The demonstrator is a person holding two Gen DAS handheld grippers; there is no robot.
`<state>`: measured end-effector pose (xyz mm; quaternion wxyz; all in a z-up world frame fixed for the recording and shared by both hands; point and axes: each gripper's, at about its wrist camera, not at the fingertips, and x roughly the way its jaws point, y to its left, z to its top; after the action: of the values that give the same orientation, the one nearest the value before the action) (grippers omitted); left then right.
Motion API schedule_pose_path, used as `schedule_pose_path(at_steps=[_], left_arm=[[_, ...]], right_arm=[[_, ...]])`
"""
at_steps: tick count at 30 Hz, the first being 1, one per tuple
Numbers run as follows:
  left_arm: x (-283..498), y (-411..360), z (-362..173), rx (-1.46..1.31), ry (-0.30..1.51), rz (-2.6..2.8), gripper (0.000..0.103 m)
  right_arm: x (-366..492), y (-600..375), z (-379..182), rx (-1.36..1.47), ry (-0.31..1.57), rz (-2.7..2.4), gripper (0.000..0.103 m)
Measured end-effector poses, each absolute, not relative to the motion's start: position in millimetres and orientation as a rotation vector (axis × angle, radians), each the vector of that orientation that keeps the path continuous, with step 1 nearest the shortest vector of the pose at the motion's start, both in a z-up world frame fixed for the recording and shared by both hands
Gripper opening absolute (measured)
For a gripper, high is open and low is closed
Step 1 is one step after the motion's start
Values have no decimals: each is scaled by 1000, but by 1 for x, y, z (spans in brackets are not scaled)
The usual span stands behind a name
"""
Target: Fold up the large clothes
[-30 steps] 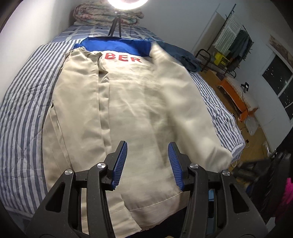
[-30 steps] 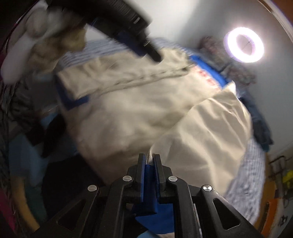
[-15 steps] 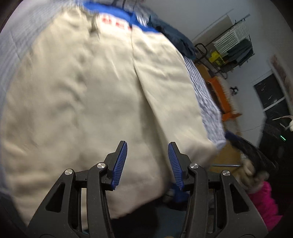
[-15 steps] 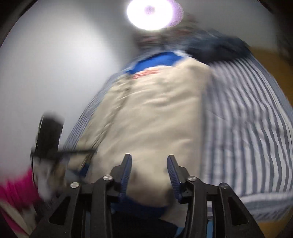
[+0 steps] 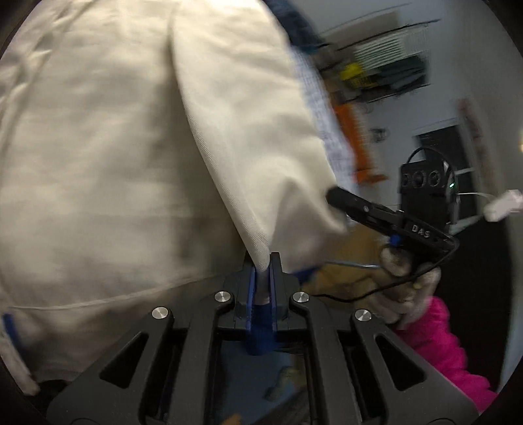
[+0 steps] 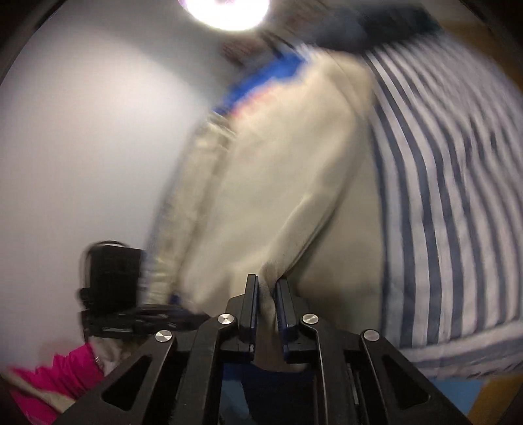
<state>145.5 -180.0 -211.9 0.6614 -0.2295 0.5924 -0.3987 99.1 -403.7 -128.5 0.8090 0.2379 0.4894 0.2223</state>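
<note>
A large cream garment (image 5: 114, 147) with a blue collar lies spread on the striped bed (image 6: 441, 196). My left gripper (image 5: 263, 261) is shut on a pinched fold at the garment's near edge. In the right wrist view the same cream garment (image 6: 278, 163) runs away from me, and my right gripper (image 6: 268, 281) has its jaws closing on a bunched fold of it, pads pressing the cloth. The right gripper (image 5: 340, 197) also shows in the left wrist view, its tip biting the garment's near right corner. A gloved hand (image 5: 405, 284) in a pink sleeve (image 5: 438, 343) holds it.
A ring light (image 6: 225, 9) glares at the head of the bed beside a white wall. To the right of the bed stand a drying rack (image 5: 385, 65) and an orange object (image 5: 356, 140). Dark blue clothing (image 5: 294, 23) lies near the garment's top right.
Both grippers came down to the garment's near edge. The left went from open to shut on a fold. The right let go, swung round, and closed on cloth again.
</note>
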Motion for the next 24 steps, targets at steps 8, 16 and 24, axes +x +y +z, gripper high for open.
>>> schedule_pose_path(at_steps=[8, 16, 24], left_arm=[[131, -178, -213, -209, 1306, -761, 11], [129, -174, -219, -276, 1321, -785, 14], [122, -187, -204, -378, 1299, -886, 10]], right_arm=[[120, -404, -144, 439, 1152, 457, 40], [129, -430, -197, 706, 1237, 471, 11], [117, -442, -138, 610, 1072, 451, 30]])
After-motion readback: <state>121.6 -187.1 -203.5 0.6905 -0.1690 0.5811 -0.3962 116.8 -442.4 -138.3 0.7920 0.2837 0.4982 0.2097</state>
